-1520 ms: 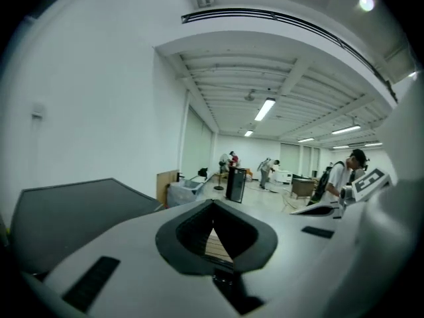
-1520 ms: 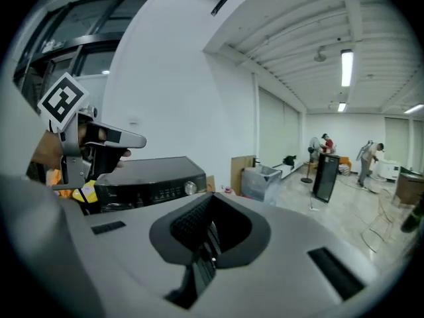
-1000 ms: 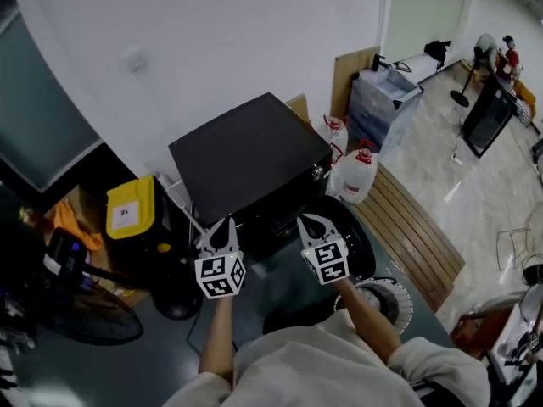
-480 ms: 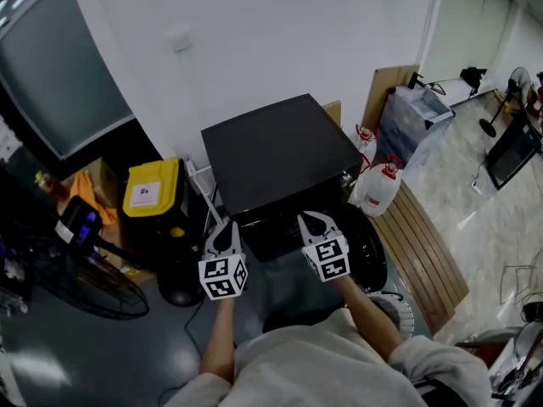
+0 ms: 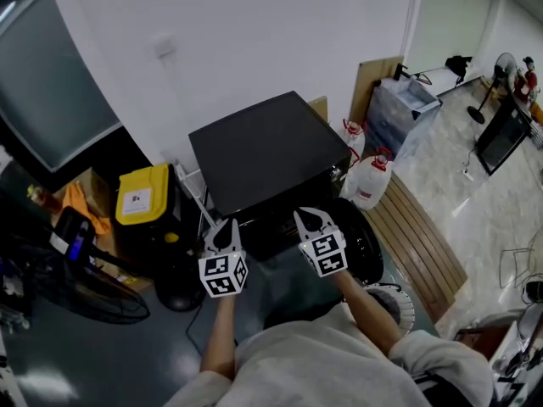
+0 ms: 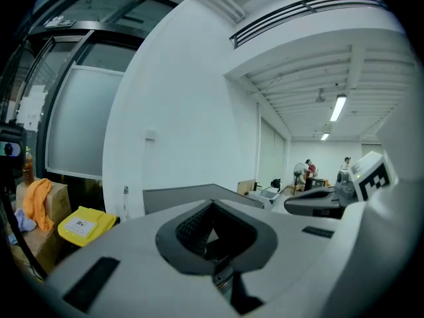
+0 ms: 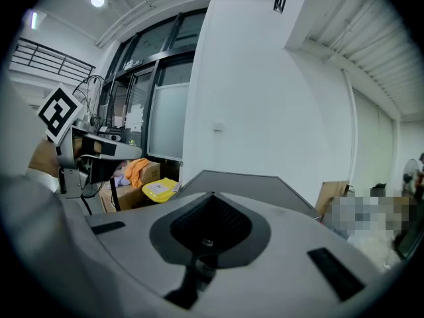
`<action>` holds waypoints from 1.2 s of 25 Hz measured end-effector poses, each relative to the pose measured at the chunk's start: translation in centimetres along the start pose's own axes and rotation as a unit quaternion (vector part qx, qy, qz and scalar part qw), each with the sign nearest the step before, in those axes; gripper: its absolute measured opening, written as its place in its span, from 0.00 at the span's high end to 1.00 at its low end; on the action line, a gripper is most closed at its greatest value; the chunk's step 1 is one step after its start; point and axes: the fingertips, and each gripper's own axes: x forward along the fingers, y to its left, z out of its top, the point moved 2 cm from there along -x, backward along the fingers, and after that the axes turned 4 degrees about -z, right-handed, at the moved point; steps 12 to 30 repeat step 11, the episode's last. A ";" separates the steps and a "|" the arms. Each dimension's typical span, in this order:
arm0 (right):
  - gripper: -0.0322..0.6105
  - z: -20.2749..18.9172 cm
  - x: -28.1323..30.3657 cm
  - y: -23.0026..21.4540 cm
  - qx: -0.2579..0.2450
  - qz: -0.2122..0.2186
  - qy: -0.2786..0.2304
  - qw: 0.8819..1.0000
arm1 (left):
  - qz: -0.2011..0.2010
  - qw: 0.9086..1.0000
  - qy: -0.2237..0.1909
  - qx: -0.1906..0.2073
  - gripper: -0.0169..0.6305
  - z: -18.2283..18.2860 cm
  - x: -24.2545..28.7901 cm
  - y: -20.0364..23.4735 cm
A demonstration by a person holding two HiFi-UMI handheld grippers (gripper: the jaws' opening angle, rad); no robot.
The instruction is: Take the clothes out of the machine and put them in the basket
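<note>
machine front: black box-shaped machine [image 5: 267, 147], front in shadow, partly behind left gripper [image 5: 226, 225] and right gripper [image 5: 308, 217]; inside unreadable
basket: white slatted round basket [image 5: 402, 302], mostly behind person's right forearm [image 5: 366, 310]
bin label: print on yellow plastic lid [image 5: 140, 195] too small
far figures [image 6: 310, 171]: too small to tell

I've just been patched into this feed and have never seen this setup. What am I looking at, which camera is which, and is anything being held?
There is no robot arm here. A person holds a two-jaw gripper in each hand, and the patterned cubes are part of those grippers. The head view looks steeply down from the person's head. In it, the left gripper and right gripper are in front of the black machine, and the white basket sits low on the right. The two gripper views come from cameras riding on each gripper, looking along its jaws. Both grippers are shut with nothing between the jaws.
</note>
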 end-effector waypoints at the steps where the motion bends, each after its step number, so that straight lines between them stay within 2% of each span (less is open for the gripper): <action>1: 0.92 0.0 -0.1 0.1 -0.001 0.000 0.001 1.000 | -0.001 1.000 -0.002 0.000 0.95 0.0 0.0 0.0; 30: 0.92 0.0 -0.3 0.0 -0.007 -0.002 0.003 1.000 | -0.003 1.000 -0.008 -0.003 0.95 0.0 0.1 -0.3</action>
